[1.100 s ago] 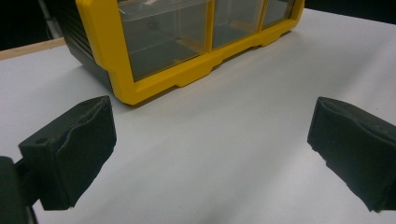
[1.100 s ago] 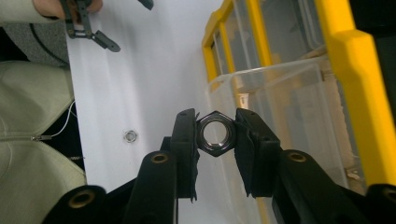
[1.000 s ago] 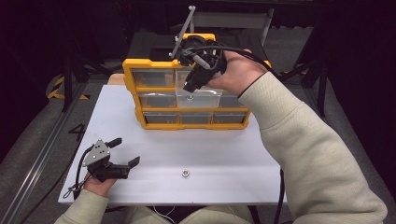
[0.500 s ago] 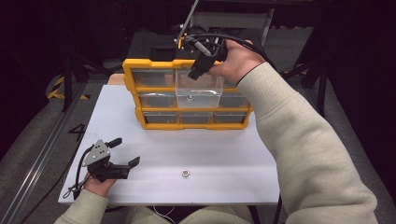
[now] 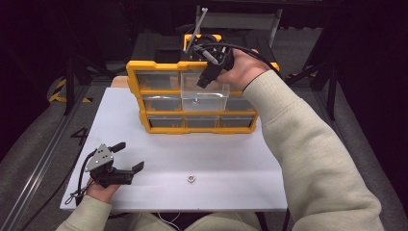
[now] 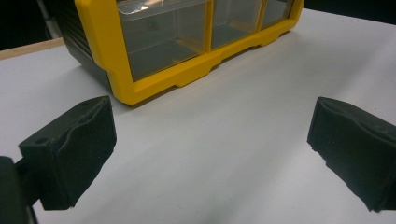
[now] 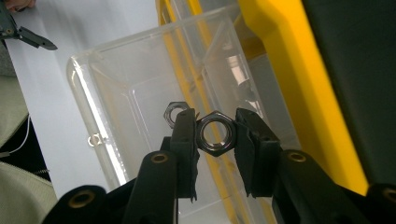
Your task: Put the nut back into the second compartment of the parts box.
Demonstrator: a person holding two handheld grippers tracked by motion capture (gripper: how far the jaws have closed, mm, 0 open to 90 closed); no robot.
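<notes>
A yellow drawer cabinet [image 5: 159, 67] with clear drawers stands at the back of the white table [image 5: 231, 159]. Its middle drawer [image 5: 204, 103] is pulled out, and one hex nut [image 5: 196, 100] lies inside. My right gripper [image 5: 204, 83] hangs over that drawer, pointing down. In the right gripper view my right gripper [image 7: 215, 135] is shut on a dark hex nut [image 7: 216, 133], above the clear drawer [image 7: 121, 79] and the nut lying in it [image 7: 175, 112]. My left gripper [image 5: 130, 155] rests at the table's front left, open and empty [image 6: 210, 154].
A loose nut [image 5: 191, 179] lies on the table near the front edge, right of the left gripper. The cabinet's bottom left corner [image 6: 140, 88] is just ahead of the left jaws. Dark floor and stands surround the table.
My right gripper has shifted slightly over the open drawer, still shut on the nut. The left gripper has stayed put.
</notes>
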